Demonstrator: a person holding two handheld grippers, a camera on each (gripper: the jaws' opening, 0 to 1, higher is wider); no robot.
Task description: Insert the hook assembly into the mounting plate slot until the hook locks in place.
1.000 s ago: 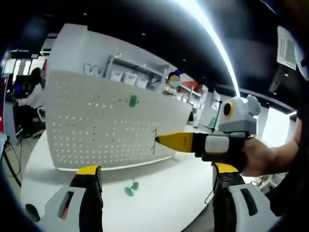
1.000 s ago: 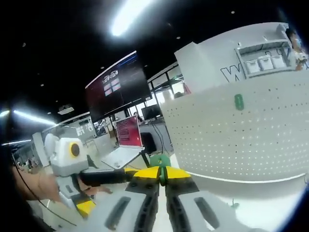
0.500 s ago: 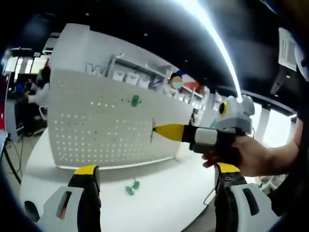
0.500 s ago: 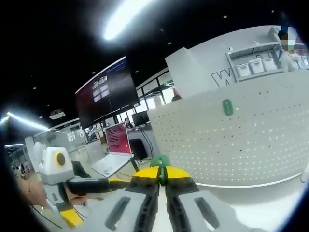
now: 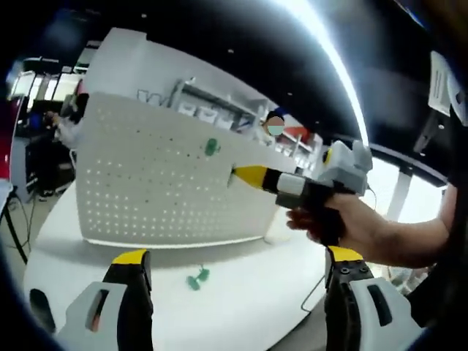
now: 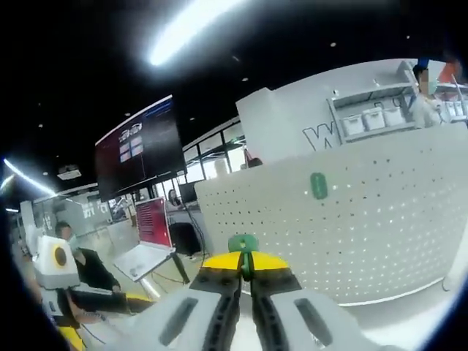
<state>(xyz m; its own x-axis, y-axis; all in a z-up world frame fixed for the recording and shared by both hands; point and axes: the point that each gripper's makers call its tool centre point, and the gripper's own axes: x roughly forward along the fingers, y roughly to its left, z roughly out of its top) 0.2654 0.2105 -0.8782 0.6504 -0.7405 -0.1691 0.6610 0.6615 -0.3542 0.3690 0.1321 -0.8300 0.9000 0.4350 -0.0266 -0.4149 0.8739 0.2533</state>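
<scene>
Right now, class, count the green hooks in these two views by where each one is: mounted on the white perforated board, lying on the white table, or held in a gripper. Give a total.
Mounted on the white perforated board: 1 green hook
Lying on the white table: 1 green hook
Held in the right gripper: 1 green hook
Total: 3

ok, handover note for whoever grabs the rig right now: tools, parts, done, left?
Right tool: shut on a green hook, raised in front of the white pegboard, not yet touching it.
Left tool: open, empty, low over the white table.
Parts: one green hook on board already sits in the upper holes. A loose green hook lies on the table in front of the pegboard.
Done: hook picked up and carried to the board.
Left: push the held hook into a slot until it locks; it probably needs a final line-up first.
</scene>
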